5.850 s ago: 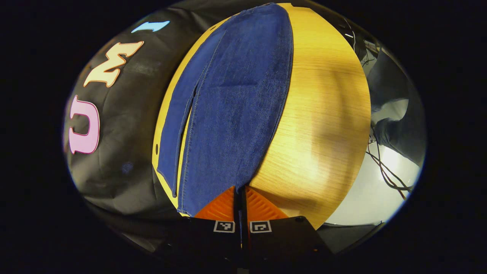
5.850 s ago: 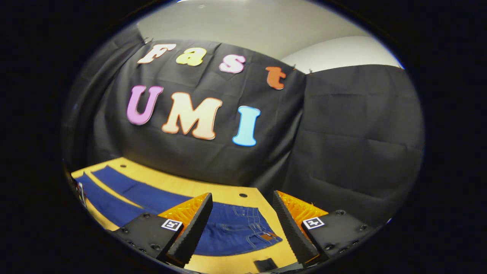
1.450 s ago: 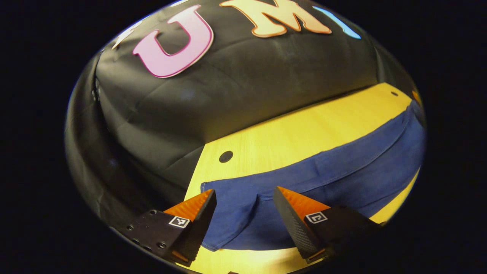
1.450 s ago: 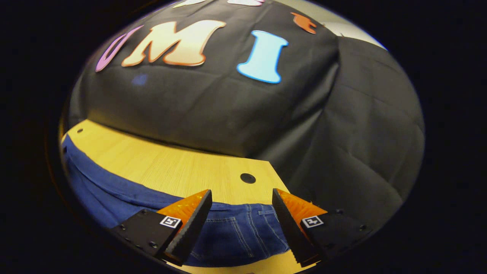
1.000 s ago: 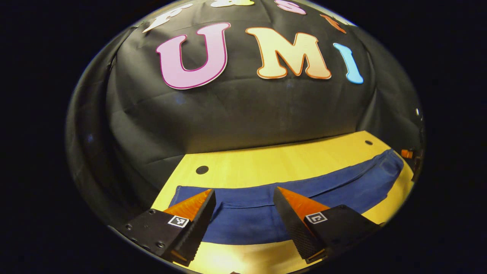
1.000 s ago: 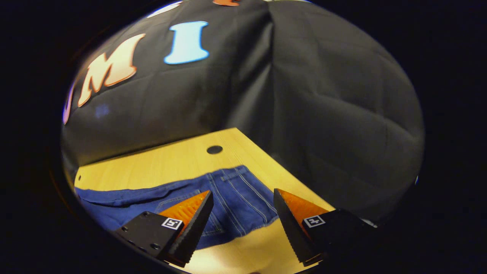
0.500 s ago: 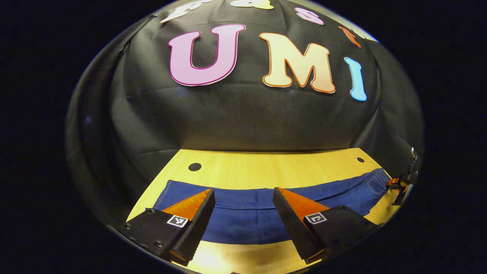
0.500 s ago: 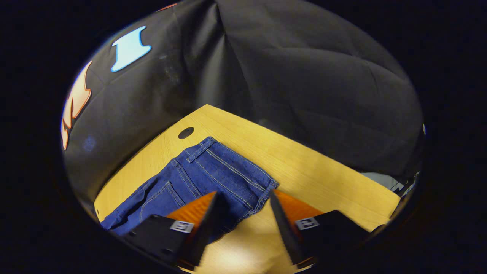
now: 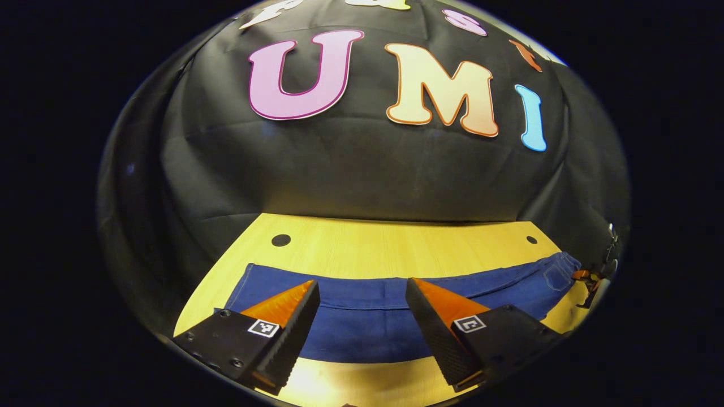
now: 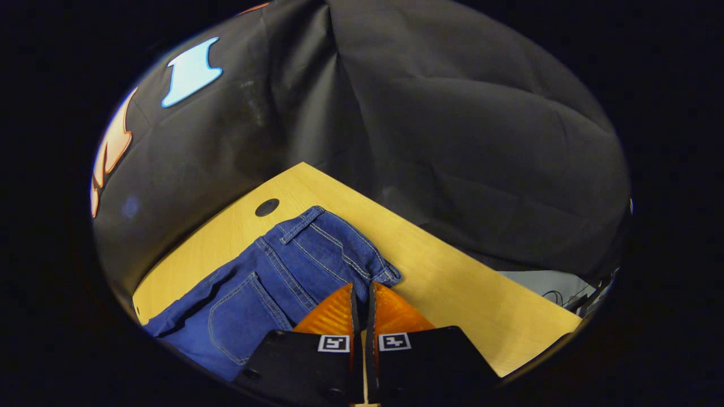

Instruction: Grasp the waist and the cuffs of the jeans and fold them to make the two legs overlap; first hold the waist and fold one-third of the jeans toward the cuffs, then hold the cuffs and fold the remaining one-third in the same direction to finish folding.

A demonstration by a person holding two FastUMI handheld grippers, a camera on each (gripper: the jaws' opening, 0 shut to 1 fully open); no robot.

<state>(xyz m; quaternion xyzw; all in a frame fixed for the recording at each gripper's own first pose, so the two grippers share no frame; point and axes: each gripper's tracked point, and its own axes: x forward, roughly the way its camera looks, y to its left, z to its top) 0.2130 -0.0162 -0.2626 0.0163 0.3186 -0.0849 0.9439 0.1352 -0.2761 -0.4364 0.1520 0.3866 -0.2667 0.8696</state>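
Jeans point(image 10: 283, 271) waistband newly between closed right tongs point(image 10: 362, 294)

Matt stitched denim jeans point(image 10: 294, 277); smooth pale wood-grain table point(image 10: 469, 305)

Light: dim booth, warm glow on the table point(image 9: 396, 249)
Glare: bright patch at the table's near edge
Edges: strong fisheye bending
Focus: mostly sharp, rim perhaps soft

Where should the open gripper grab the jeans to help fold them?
The left gripper should probably take the waistband's far corner from the table edge. The jeans lie flat, and the right gripper looks already shut on the near corner.
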